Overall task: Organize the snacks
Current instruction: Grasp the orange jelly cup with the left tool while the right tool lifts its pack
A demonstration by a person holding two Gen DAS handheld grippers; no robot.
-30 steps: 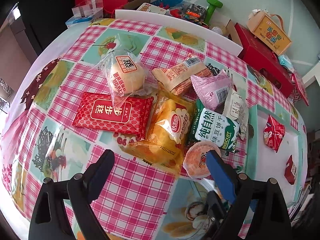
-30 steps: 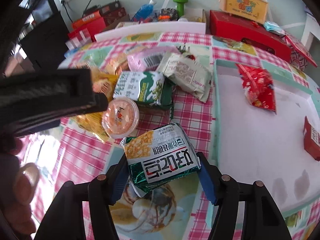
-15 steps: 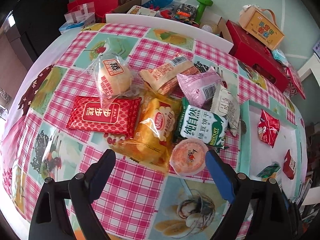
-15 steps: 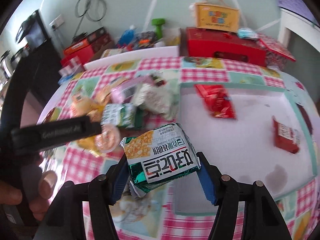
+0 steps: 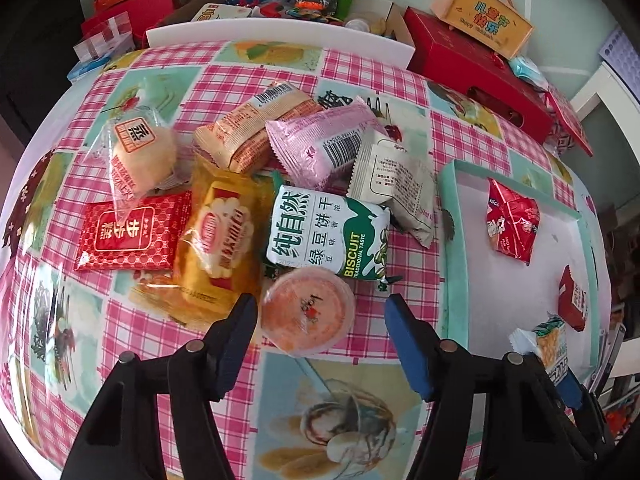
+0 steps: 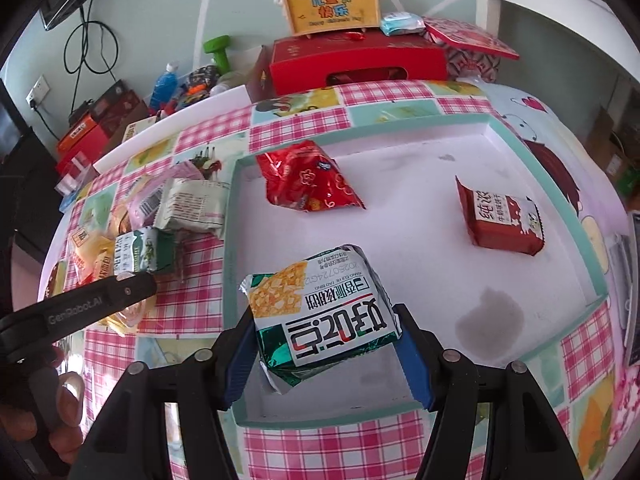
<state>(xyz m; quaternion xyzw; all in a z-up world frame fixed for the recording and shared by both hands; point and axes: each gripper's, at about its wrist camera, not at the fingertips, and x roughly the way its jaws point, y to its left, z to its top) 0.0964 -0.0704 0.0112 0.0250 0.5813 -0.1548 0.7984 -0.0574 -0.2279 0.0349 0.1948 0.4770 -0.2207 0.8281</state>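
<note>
Left hand-held gripper (image 5: 318, 306), jaws closing around orange jelly cup (image 5: 307, 317).

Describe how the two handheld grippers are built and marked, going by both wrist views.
Both look alike: the left gripper and the right gripper have black plastic linkage arms joined by round silver pivot pins, ending in flat blue pads. Seen side-on from the right wrist view, the left one's black body carries pale "GenRobot.AI" lettering. No cables or sleeves are visible.

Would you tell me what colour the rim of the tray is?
The tray's rim is pale teal green around a white floor, clearest in the right wrist view.
</note>
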